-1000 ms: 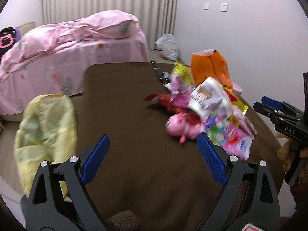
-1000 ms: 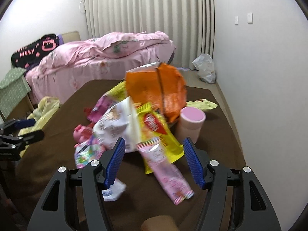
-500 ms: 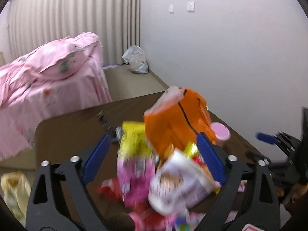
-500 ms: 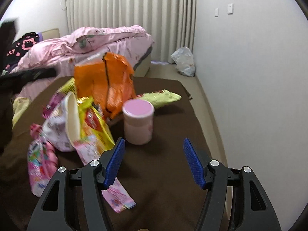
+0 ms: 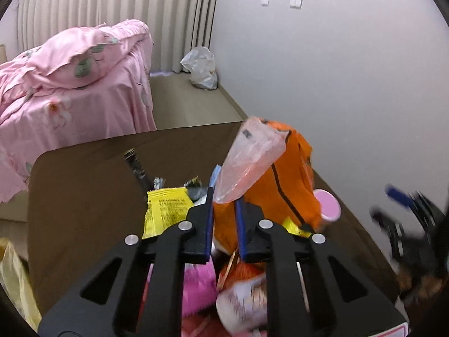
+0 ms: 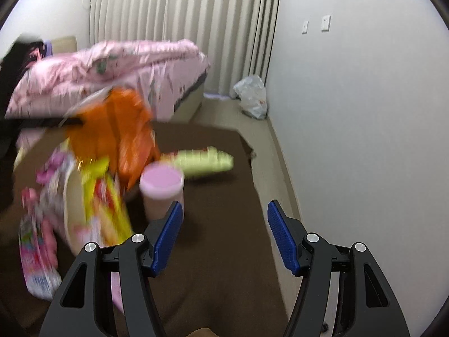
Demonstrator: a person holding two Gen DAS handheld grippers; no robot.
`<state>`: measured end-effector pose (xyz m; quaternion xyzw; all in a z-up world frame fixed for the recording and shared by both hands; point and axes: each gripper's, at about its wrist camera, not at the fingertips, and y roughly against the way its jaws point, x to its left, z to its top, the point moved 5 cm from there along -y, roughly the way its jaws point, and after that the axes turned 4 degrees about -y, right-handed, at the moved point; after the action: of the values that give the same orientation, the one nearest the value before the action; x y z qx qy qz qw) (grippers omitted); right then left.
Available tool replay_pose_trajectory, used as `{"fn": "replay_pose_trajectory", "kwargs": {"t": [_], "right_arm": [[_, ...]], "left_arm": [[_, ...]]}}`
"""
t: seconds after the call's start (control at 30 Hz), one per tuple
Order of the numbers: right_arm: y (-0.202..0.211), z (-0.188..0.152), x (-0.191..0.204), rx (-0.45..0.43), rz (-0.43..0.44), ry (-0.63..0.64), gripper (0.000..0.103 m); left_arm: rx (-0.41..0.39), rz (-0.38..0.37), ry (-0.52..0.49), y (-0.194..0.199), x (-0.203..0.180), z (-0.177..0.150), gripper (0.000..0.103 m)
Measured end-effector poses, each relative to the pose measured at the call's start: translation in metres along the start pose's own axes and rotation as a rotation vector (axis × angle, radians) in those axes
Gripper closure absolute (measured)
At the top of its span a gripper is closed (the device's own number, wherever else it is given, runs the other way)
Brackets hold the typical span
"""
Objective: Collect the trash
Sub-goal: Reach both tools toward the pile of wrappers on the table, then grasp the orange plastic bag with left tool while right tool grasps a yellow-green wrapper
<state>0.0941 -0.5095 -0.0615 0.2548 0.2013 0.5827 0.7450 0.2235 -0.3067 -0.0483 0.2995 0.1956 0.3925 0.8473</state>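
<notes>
Two tools: left tool (image 5: 224, 216) closing on orange bag (image 5: 283, 174) rim, thin, floppy, light; right tool (image 6: 221, 236) apart

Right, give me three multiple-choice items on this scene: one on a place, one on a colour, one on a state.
1. Where is the white plastic bag?
A. on the bed
B. on the floor by the curtain
C. on the brown table

2. What colour is the lid of the cup?
A. pink
B. green
C. black

3. How does the right gripper stand?
A. clamped on the cup
B. shut on nothing
C. open, holding nothing

Key: 1 B, it sits on the floor in the corner by the wall. 2 A, its top is pink. 3 C, its blue fingers stand apart over bare brown table.
</notes>
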Motion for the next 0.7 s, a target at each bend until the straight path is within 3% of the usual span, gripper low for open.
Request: {"fn": "replay_pose_trajectory", "kwargs": {"t": [0.1,0.2,0.37,0.43,0.53,0.6,0.63,0.7], "right_arm": [[-0.028,0.027,-0.014,-0.007,0.046,-0.066,0.043],[-0.071,0.045,-0.023,0.041,0.072,-0.100,0.043],[-0.140,0.050,-0.022,0.146,0.105,-0.143,0.043],[-0.161,0.046,-0.021,0.190,0.134,-0.177,0.043],[-0.188,0.037,-0.021,0.256,0.172,-0.224,0.043],[-0.196,0.032,-0.019,0.272,0.242,-0.270,0.044],[-0.196,0.031,-0.017,0.278,0.274,-0.289,0.046],[-0.195,0.030,-0.009,0.286,0.337,-0.295,0.060]], "left_arm": [[-0.019,0.031,0.035,0.022,0.008,-0.013,0.095],[-0.039,0.035,0.067,0.033,0.017,-0.019,0.095],[-0.047,-0.015,0.102,0.043,0.024,-0.023,0.095],[-0.049,-0.030,0.110,0.037,0.029,-0.020,0.091],[-0.052,-0.057,0.128,0.032,0.030,-0.017,0.077],[-0.057,-0.066,0.142,0.029,0.033,-0.017,0.070],[-0.061,-0.068,0.151,0.030,0.034,-0.017,0.069],[-0.067,-0.068,0.156,0.029,0.035,-0.016,0.067]]}}
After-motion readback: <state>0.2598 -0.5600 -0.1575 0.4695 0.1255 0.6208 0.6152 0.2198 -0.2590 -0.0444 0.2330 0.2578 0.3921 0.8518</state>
